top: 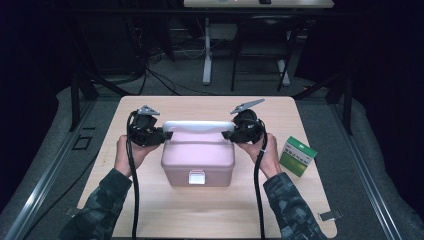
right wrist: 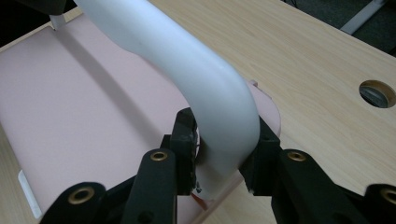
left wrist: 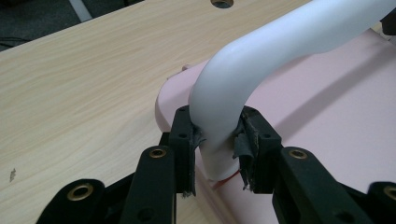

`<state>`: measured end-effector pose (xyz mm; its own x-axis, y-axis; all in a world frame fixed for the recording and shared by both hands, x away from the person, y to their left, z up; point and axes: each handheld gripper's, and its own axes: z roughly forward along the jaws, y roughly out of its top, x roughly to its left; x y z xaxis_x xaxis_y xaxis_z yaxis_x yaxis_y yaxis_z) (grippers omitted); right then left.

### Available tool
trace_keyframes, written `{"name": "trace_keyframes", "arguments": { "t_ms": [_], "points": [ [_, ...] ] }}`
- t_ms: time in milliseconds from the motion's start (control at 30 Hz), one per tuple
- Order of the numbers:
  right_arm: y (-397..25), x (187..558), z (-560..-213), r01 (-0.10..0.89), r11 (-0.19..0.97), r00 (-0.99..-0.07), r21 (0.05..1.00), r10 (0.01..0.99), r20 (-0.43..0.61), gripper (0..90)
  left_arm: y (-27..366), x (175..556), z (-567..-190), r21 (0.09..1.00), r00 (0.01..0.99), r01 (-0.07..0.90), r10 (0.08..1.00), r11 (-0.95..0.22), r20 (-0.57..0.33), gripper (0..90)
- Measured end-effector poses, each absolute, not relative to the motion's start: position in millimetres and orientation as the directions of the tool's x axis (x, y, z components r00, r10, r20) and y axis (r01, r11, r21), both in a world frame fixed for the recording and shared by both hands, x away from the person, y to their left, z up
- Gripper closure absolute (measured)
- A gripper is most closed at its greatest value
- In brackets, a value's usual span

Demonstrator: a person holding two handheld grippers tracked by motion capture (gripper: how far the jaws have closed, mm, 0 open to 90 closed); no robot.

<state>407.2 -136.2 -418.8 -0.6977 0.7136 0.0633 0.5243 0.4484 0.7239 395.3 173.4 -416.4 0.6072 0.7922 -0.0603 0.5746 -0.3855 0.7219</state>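
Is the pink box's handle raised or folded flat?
Raised: the white handle arches above the pink box lid, each end clamped by the left gripper and right gripper.

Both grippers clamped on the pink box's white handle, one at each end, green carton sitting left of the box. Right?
Not quite: the green carton sits right of the pink box, per the high view. The rest holds: left gripper and right gripper clamp the white handle at opposite ends.

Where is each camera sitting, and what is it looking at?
High view: above the person's side, looking forward and down at the table; forearms, hands and both grippers show.
Left gripper view: rides the left gripper, looking along its jaws clamped on the white handle.
Right gripper view: rides the right gripper, jaws clamped on the handle's other end.
All three views share the pink box and its handle.
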Motion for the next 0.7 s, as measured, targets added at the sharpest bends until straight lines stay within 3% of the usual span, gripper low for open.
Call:
{"name": "trace_keyframes", "arguments": {
  "t_ms": [700],
  "points": [
    [-159.0,411.7,-415.2,0.553,0.456,-0.679,0.698,0.731,0.06,71.0,149.0,398.8,-416.0,0.721,0.642,0.556,0.765,-0.414,-0.056,69.4]
  ]
}}
